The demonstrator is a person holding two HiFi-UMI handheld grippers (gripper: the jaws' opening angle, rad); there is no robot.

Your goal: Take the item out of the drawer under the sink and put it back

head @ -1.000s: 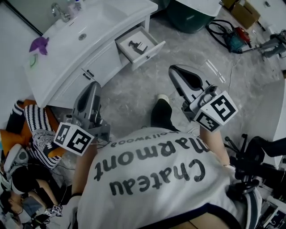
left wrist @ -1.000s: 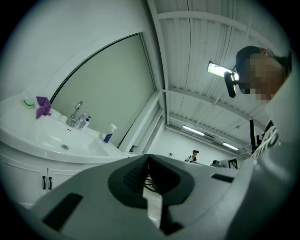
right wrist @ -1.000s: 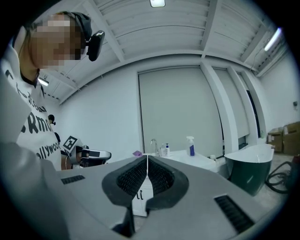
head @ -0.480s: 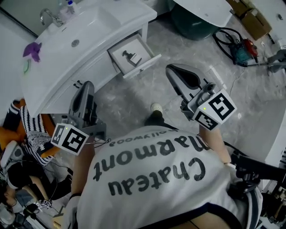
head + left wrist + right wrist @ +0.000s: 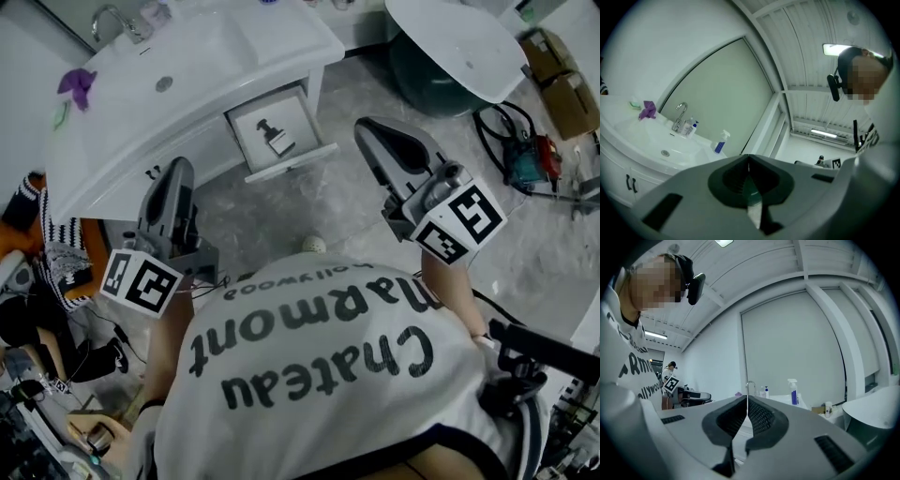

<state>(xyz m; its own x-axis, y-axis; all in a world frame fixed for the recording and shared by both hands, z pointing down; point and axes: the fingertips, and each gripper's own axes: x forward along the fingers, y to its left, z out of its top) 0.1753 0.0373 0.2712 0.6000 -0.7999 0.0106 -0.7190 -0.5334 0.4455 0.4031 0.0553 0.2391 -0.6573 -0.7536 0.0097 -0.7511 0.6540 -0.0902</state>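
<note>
The white vanity's drawer [image 5: 302, 157] under the sink [image 5: 197, 52] stands pulled out. Inside it lies a small dark item [image 5: 277, 137] with a pale label. My left gripper [image 5: 179, 169] is shut and empty, held level short of the cabinet doors, left of the drawer. In its own view the left gripper [image 5: 749, 157] has its jaws meeting, with the basin and faucet [image 5: 680, 115] beyond. My right gripper [image 5: 367, 127] hangs above the floor just right of the drawer. The right gripper [image 5: 747, 398] also has its jaws closed together on nothing.
A purple object [image 5: 76, 85] lies on the counter's left end, and a spray bottle [image 5: 720, 141] stands at its right end. A round white basin on a dark base [image 5: 457, 42] stands to the right. A power tool [image 5: 526, 157], cables and cardboard boxes [image 5: 562, 89] litter the floor.
The open drawer has come nearer and lower in the head view, now between the two grippers. Both grippers have travelled with the person towards the vanity, still shut.
</note>
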